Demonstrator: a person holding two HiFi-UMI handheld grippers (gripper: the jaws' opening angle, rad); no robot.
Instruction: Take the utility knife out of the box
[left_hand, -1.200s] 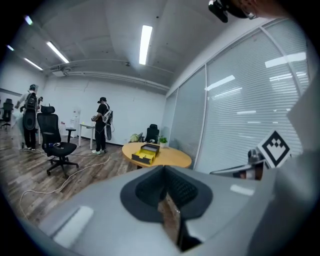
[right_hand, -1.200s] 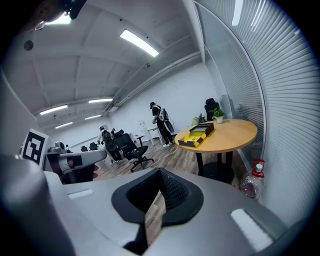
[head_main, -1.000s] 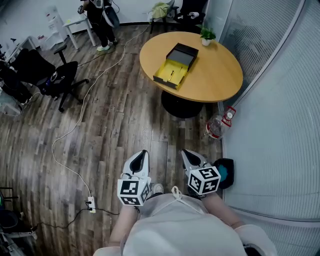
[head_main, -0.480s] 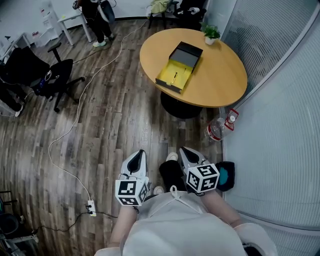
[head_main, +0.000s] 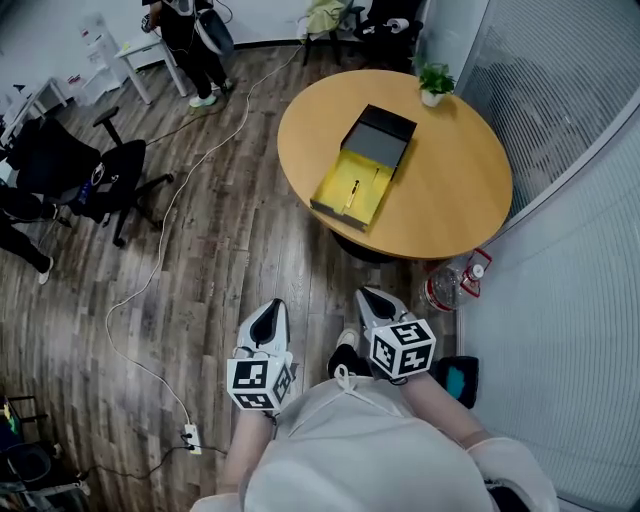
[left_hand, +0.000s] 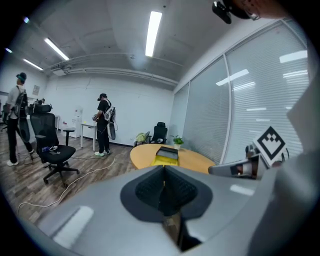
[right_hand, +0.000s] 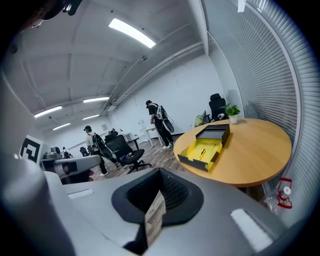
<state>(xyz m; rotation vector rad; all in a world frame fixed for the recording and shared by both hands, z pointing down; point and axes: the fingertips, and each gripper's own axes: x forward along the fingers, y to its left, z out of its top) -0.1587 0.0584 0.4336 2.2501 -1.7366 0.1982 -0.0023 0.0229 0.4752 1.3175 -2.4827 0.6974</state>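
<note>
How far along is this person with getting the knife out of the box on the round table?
Barely started. Done: the box lies open on the table. In hand: nothing; the left gripper and right gripper are shut and empty, over the floor, short of the table. Left: reach the box, grip the knife in its yellow half, lift it out.

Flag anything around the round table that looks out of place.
A clear bottle with a red cap is on the floor between the round table and the glass wall; upright or tipped, I cannot tell. A white cable trails loose across the floor.
</note>
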